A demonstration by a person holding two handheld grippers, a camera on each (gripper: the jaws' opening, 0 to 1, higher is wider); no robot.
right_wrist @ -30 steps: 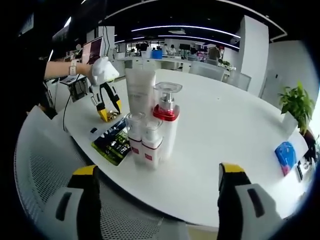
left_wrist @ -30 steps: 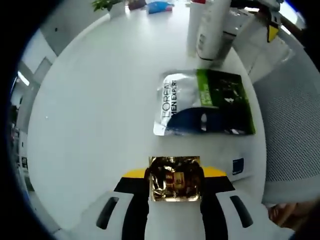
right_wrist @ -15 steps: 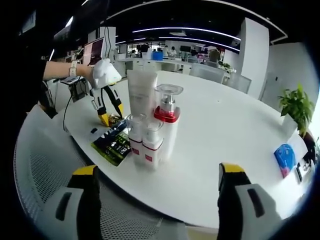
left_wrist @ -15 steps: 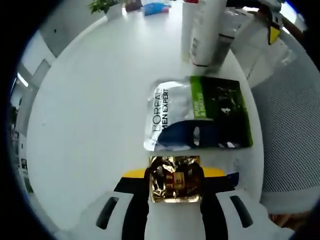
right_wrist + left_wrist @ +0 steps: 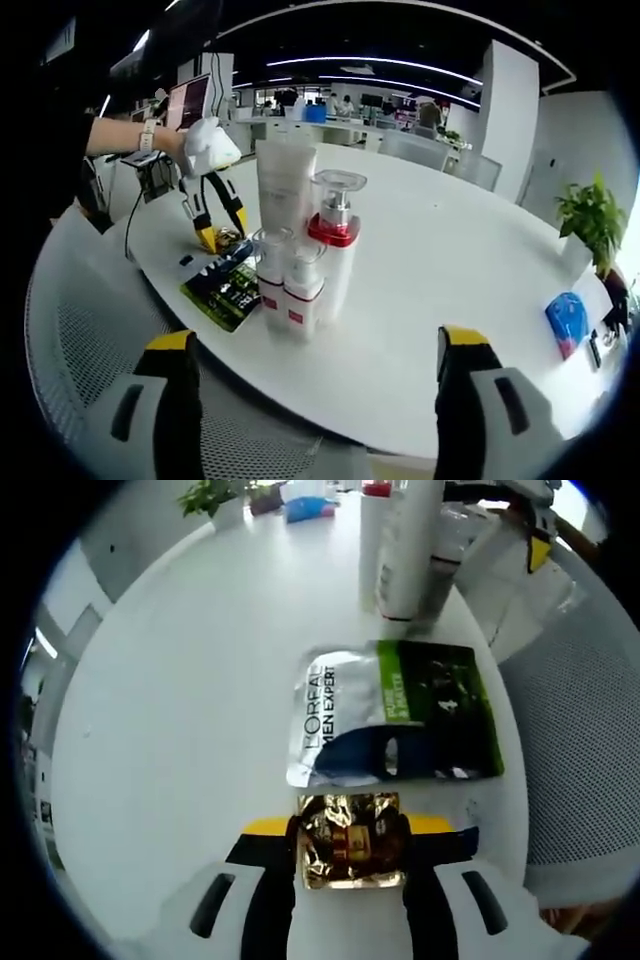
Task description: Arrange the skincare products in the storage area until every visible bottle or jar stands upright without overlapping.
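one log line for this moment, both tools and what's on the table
left tool: shut on gold sachet | right tool: open, holding nothing | upright: white tube, pump bottle | flat: green-black sachet

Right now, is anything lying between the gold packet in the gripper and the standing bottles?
Yes. The left hand-held gripper is shut on the gold foil sachet. A flat L'Oreal Men Expert sachet lies on the white table between it and the upright bottles.

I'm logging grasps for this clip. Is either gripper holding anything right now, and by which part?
The left gripper pinches a gold foil sachet by its two side edges. The right gripper is open and holds nothing.
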